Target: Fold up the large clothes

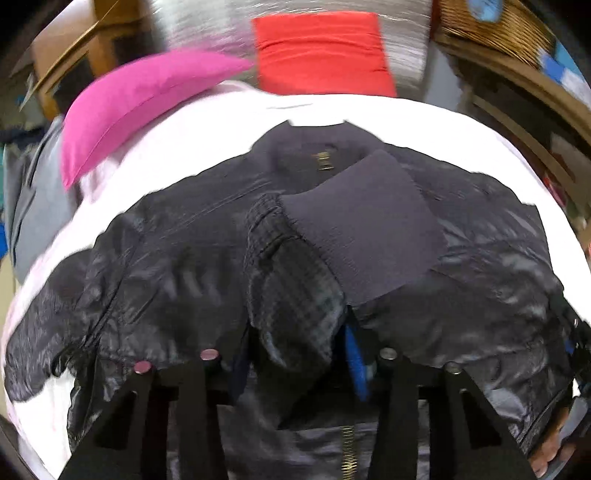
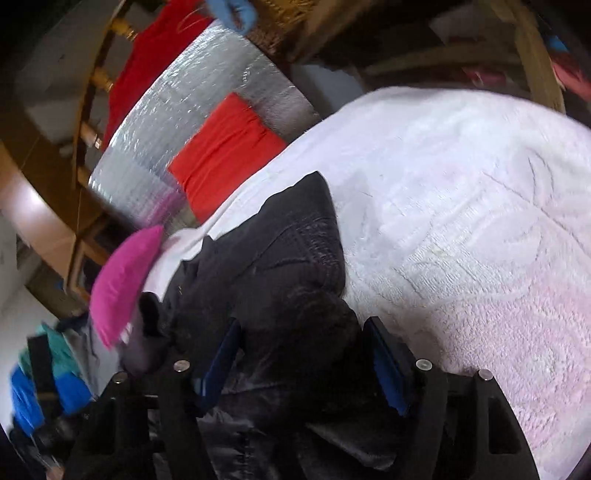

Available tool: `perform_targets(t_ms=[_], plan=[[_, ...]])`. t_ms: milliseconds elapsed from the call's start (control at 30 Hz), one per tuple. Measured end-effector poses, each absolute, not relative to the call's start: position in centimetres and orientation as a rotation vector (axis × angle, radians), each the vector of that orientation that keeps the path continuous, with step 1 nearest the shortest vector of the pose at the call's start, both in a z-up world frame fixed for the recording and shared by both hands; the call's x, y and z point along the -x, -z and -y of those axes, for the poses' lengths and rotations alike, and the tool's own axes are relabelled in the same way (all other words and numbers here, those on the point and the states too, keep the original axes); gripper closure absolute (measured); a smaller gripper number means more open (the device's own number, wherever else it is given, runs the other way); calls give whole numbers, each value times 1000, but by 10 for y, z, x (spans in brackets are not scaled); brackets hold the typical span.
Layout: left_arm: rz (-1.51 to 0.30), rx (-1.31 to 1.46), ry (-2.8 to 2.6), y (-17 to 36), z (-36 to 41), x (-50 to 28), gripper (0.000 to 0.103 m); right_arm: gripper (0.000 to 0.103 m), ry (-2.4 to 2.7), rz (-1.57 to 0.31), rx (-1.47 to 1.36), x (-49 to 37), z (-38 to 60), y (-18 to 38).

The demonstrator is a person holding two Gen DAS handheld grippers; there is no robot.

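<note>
A shiny black puffer jacket (image 1: 177, 266) lies on a white towel (image 1: 221, 133), collar at the far side. One sleeve with a ribbed cuff (image 1: 369, 229) is folded across its chest. My left gripper (image 1: 295, 350) is shut on the sleeve fabric; one blue pad shows beside it. In the right wrist view the jacket (image 2: 280, 258) lies on the towel (image 2: 461, 206). My right gripper (image 2: 303, 354) has its blue pads apart, with bunched jacket fabric between them. The other gripper's hand shows at the lower right of the left wrist view.
A pink cushion (image 1: 133, 107) lies at the far left of the towel, a red folded cloth (image 1: 321, 55) on a silver foil mat (image 2: 184, 110) behind it. Wooden chairs (image 2: 92, 92) and a wicker basket (image 1: 491, 26) stand around. Blue and teal clothes (image 2: 40, 384) lie at left.
</note>
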State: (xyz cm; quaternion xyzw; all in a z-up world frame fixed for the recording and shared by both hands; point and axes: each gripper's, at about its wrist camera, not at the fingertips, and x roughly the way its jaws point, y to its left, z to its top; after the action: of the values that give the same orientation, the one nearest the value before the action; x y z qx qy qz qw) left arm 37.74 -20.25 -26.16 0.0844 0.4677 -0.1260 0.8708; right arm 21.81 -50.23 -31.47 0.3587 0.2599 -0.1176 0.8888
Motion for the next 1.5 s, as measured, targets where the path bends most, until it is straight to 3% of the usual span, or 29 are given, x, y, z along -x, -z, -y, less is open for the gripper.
perform_targets(t_ms=[200,433,600,800,1167,1300,1367,1500], plan=[[-993,-72,262,247,139,-368,58,30,247,-520,-721,-218,499,318],[-988,-9,175,233,41,-336,44,29,241,-496,-741,-213,500,318],[-987,83,143,234,-2,-332,44,28,278,-460,-664,-202,479,285],[-947,82,196,233,38,-354,44,28,228,-490,-583,-210,446,253],[-999,-116,166,278,94,-386,44,30,356,-488,-512,-196,441,228],[-986,-73,201,266,84,-379,44,31,209,-619,-483,-233,403,245],[-958,-90,207,262,80,-372,44,40,177,-711,-481,-256,387,265],[-963,-209,172,270,83,-369,44,40,223,-823,-442,-275,373,292]])
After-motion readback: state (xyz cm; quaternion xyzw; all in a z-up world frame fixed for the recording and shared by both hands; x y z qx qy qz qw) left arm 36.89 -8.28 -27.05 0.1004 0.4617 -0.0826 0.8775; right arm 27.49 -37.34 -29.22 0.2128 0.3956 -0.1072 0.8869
